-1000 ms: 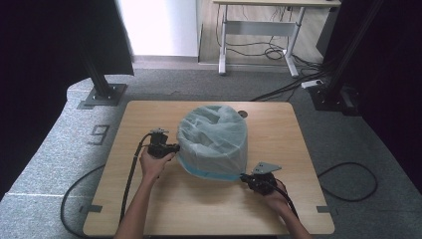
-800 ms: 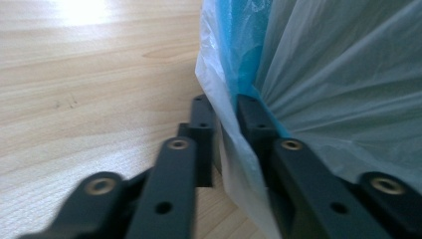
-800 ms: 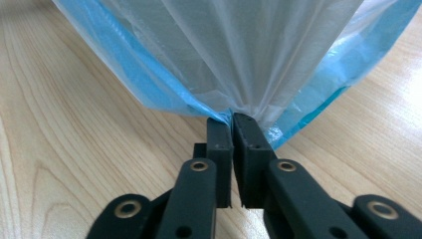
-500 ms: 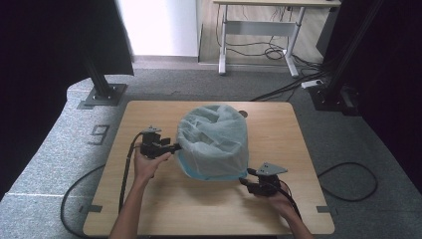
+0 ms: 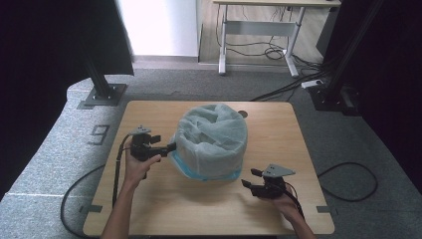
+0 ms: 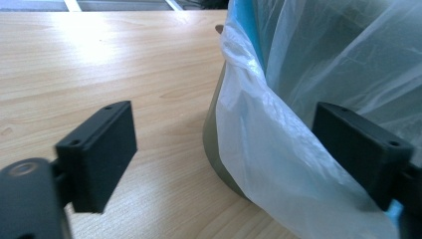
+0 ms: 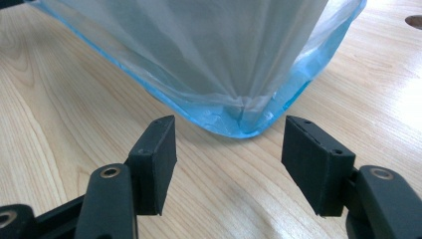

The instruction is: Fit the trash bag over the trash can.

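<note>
1. My left gripper (image 5: 171, 147) has just spread its jaws; the bag-lined bin (image 5: 214, 142) stands just ahead.
2. My right gripper (image 5: 247, 179) has likewise just spread its jaws, empty, near the bag's hem.
3. A wooden table (image 5: 298, 149) stands on grey carpet (image 5: 59, 154); a desk (image 5: 259, 20) stands beyond.

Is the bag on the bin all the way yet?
Nearly. The blue bag already drapes over the bin and reaches the table. Both tongs have just been opening with nothing between them: left tongs beside the bag, right tongs clear of its hem. Left, perhaps: smoothing the bunched edge.
</note>
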`<state>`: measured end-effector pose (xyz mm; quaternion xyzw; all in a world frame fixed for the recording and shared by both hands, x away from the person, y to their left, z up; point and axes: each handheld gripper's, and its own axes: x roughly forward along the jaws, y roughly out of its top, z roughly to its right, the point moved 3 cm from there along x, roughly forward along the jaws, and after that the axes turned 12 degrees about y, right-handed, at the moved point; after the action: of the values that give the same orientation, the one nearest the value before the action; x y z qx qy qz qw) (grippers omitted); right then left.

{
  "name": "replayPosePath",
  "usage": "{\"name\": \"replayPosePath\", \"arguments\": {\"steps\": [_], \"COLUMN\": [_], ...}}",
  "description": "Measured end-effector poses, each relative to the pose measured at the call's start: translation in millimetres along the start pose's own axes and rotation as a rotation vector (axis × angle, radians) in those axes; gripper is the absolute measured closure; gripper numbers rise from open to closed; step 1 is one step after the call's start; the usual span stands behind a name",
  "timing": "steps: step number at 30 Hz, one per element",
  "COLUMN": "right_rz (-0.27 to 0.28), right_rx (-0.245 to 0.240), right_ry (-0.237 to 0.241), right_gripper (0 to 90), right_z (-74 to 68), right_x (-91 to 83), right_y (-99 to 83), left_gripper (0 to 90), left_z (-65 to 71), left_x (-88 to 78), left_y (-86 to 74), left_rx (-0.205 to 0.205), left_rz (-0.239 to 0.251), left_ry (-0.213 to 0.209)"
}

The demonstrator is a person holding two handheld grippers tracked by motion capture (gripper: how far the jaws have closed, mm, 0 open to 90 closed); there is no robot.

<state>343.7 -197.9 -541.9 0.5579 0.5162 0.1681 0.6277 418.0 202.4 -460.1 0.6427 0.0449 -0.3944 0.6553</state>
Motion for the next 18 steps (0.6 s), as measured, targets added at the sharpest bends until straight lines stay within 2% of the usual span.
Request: {"name": "replayPosePath", "arguments": {"steps": [2, 8, 10, 14, 16, 18], "right_rz": [-0.005, -0.014, -0.011, -0.009, -0.012, -0.015], "right_rx": [0.000, 0.015, 0.018, 0.018, 0.017, 0.013], "right_ry": [-0.002, -0.014, -0.015, -0.019, -0.019, -0.018], "right_gripper": [37.7, 37.8, 38.1, 38.3, 38.3, 38.3], "right_z": [0.2, 2.3, 2.6, 3.0, 2.4, 1.9], "right_x": [0.9, 2.0, 0.5, 0.4, 1.6, 2.5], "right_y": [0.4, -1.3, -1.1, -0.2, 0.2, 0.3], "left_gripper": [8.3, 6.6, 7.0, 7.3, 8.3, 8.1], "left_z": [0.8, 2.6, 2.0, 2.8, 6.6, 11.1], "left_x": [0.1, -3.1, -5.3, -5.4, -3.7, -1.7], "left_y": [1.7, 9.1, 9.6, 8.9, 8.4, 7.7], "left_rx": [0.000, -0.013, -0.023, -0.055, -0.041, 0.001], "left_rz": [-0.008, 0.005, 0.010, -0.027, -0.058, -0.080], "left_ry": [0.010, -0.006, -0.028, -0.059, -0.059, -0.029]}}
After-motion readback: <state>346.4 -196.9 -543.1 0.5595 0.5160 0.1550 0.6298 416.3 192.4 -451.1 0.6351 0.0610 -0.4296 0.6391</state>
